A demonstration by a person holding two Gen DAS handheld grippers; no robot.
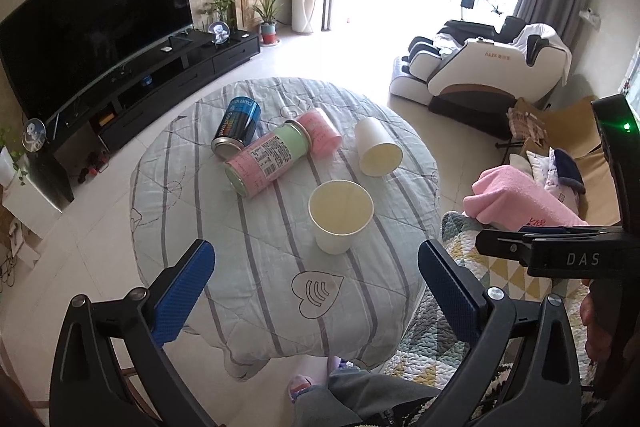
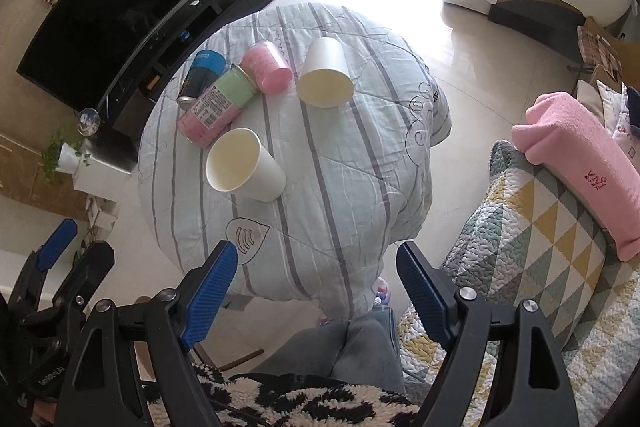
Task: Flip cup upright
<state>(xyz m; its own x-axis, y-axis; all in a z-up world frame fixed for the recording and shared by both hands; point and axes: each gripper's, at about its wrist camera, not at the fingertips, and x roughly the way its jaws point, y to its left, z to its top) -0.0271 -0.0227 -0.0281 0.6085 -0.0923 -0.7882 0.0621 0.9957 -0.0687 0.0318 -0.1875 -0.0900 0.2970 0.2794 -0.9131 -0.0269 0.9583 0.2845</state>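
Note:
Two white paper cups are on a round table covered with a striped cloth (image 1: 360,291). The near cup (image 1: 341,216) stands upright with its mouth up; it also shows in the right wrist view (image 2: 244,171). The far cup (image 1: 376,146) lies on its side with its mouth toward me; it also shows in the right wrist view (image 2: 326,73). My left gripper (image 1: 316,287) is open and empty, above the table's near edge, short of the upright cup. My right gripper (image 2: 316,285) is open and empty, above the near right edge of the cloth (image 2: 340,207).
Three cans lie on their sides at the table's far left: a blue one (image 1: 237,127), a pink-and-green one (image 1: 266,161) and a pink one (image 1: 320,131). A quilted sofa (image 2: 540,247) with a pink towel (image 2: 580,163) stands to the right. A TV stand (image 1: 160,75) runs along the left.

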